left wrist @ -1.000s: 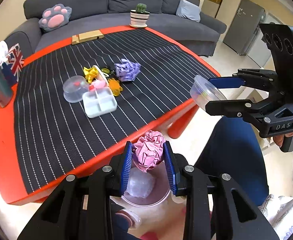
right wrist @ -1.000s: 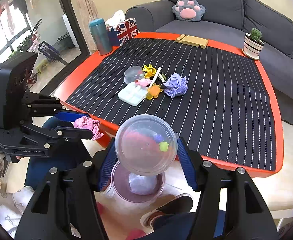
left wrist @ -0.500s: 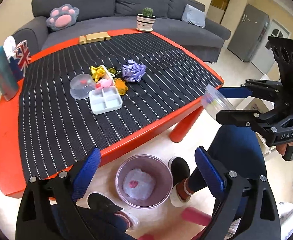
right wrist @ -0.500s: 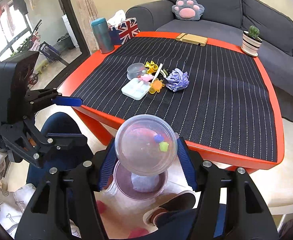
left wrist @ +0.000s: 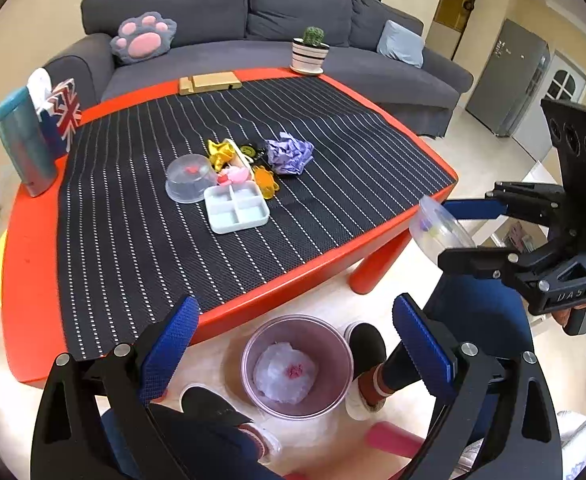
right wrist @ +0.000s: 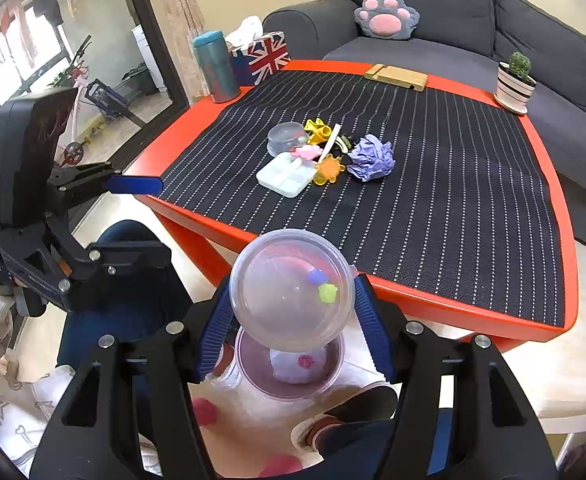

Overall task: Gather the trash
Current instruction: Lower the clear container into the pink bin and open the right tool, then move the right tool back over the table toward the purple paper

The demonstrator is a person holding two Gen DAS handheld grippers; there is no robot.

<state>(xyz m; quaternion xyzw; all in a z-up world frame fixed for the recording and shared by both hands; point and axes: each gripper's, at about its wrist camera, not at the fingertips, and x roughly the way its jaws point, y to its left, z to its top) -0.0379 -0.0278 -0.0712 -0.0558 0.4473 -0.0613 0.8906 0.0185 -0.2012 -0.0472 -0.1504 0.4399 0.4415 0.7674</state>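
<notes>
Released from the left gripper (left wrist: 293,340), the pink paper ball held a second ago is seen lying in the waste bin (left wrist: 297,366) on the floor beside the red table (left wrist: 29,280); the left jaws are opening wide, with nothing between them. A clear plastic tub (right wrist: 291,290) is kept clamped across its round wall by the right gripper (right wrist: 291,312), directly above the bin, with small coloured scraps visible inside (the lid appears to be on). Judged light, thin-walled and smooth, the tub is likely to flex or slip if squeezed hard, so a grip across its widest part is favoured. On the striped mat, a crumpled purple paper (left wrist: 289,156) is left beside a white divided tray (left wrist: 237,208) and a second clear tub (left wrist: 191,178); being soft and featherweight, the paper can be pinched anywhere across its bulk.
</notes>
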